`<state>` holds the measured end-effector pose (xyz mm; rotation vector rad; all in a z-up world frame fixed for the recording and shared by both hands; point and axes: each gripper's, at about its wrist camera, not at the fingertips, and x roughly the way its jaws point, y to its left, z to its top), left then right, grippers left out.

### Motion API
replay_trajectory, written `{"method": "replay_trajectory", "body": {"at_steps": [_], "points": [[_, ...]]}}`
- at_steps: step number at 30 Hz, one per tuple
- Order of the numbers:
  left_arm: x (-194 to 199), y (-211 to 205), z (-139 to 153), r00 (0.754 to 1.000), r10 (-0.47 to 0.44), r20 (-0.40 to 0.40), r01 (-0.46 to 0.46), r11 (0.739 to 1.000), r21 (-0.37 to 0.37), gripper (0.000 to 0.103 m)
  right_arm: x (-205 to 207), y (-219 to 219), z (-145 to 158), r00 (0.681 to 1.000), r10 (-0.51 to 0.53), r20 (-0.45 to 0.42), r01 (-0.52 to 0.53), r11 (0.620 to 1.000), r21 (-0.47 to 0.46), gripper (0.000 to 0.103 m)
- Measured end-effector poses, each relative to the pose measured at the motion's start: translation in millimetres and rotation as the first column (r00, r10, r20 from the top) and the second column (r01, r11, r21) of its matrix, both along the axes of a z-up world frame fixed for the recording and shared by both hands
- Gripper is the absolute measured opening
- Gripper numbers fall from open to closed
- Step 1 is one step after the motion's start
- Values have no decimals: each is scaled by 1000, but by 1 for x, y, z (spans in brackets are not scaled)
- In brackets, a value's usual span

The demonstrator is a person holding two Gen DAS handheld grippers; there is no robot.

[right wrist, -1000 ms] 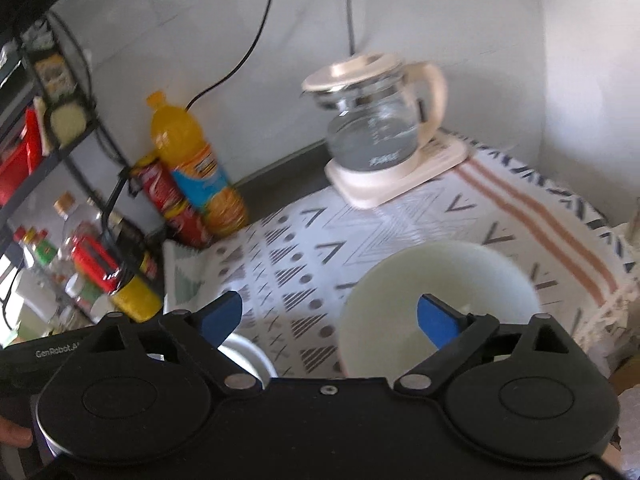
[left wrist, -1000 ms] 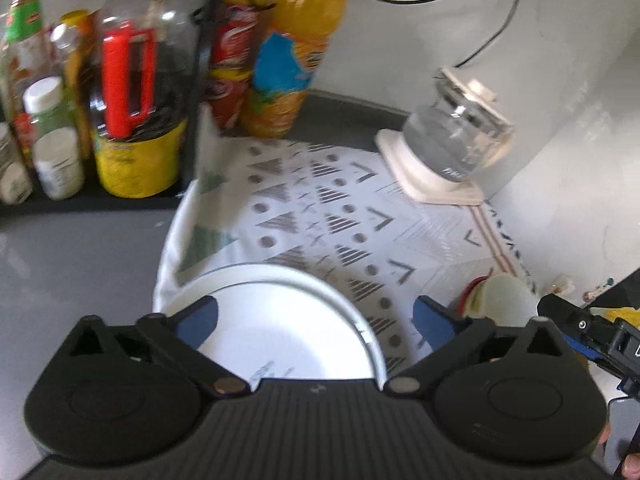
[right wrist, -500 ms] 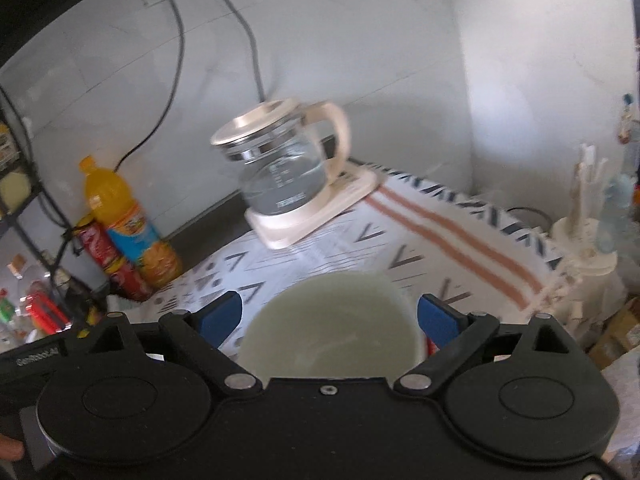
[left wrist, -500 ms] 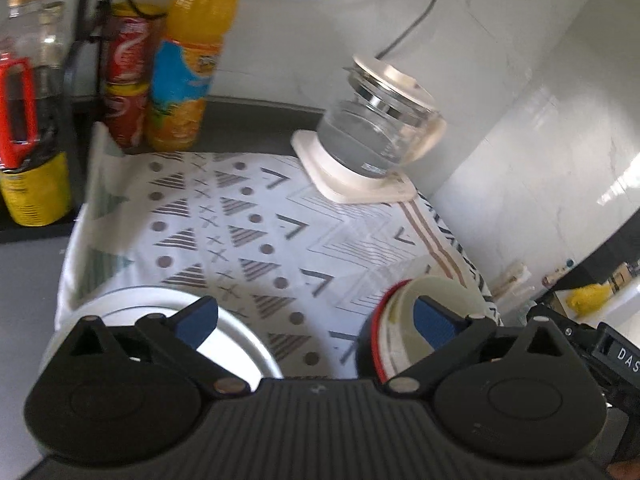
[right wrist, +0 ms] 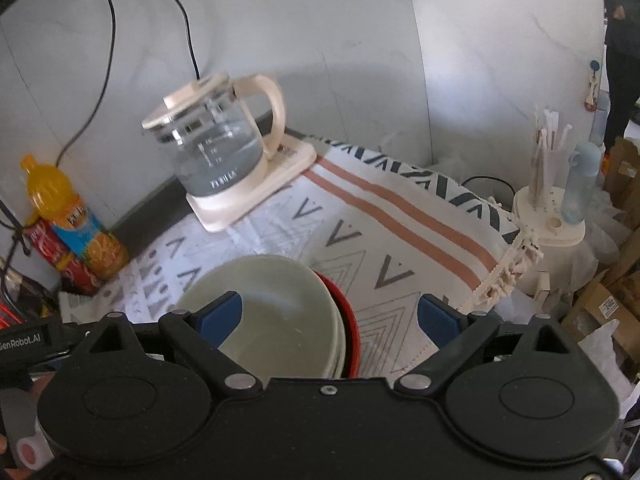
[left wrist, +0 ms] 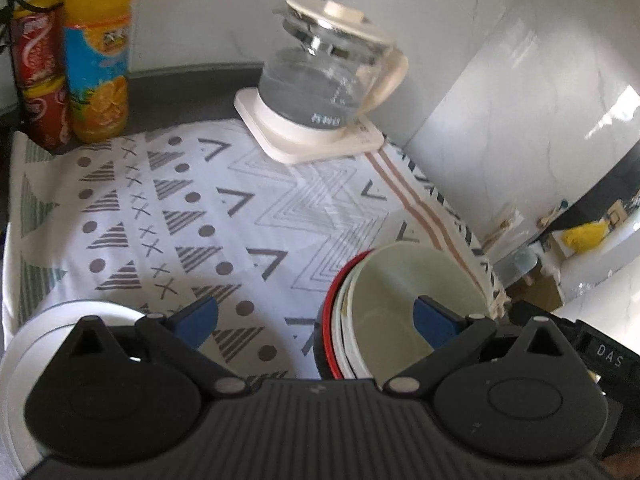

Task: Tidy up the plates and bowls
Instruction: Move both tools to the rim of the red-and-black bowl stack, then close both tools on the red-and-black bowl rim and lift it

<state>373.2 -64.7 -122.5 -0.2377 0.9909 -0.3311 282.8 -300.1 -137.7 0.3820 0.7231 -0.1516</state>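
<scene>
While both pairs of tongs stand with their blue-tipped fingers wide apart and nothing between them, the left tongs (left wrist: pixel 316 320) hang over the patterned cloth (left wrist: pixel 208 216) that covers the surface, and the right tongs (right wrist: pixel 330 314) hang over the same cloth from the other side. A stack of bowls (left wrist: pixel 404 300) sits near the right-hand edge of the cloth: a pale cream bowl (right wrist: pixel 264 304) lies on top, nested in a white one, with a red bowl (right wrist: pixel 346 320) at the bottom. In the left wrist view the right finger of the left tongs shows in front of the cream bowl's hollow; in the right wrist view the left finger of the right tongs shows in front of the same hollow. Whether either finger touches the bowl cannot be told. A white plate (left wrist: pixel 36 344) lies at the near left corner of the cloth, well apart from the stack. At the back of the cloth a glass kettle (left wrist: pixel 324 80) stands on its cream base. An orange drink bottle (left wrist: pixel 98 64) and a red can (left wrist: pixel 38 76) stand against the wall to the left.
</scene>
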Motion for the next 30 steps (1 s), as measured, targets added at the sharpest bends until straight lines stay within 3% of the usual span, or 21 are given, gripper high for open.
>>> {"method": "replay_trajectory", "body": {"at_steps": [8,19,24,29,30], "points": [[13,-18,-19,998,-27,-53,30,998,51,102,20,-5,-24,994,35,-101,-33,999,13,93],[24,-23,-49,991,-29,-134,40,996,79,99,35,-7,-57,974,78,-212,-63,995,79,70],[26,-31,-60,985,-56,-166,67,996,61,90,40,-4,-66,962,102,-252,-77,991,110,65],[27,-34,-70,978,-64,-201,74,996,45,69,46,-2,-74,951,117,-287,-84,989,126,63],[27,-34,-72,976,-65,-206,75,996,41,66,47,-3,-75,950,120,-287,-81,986,145,58]]}}
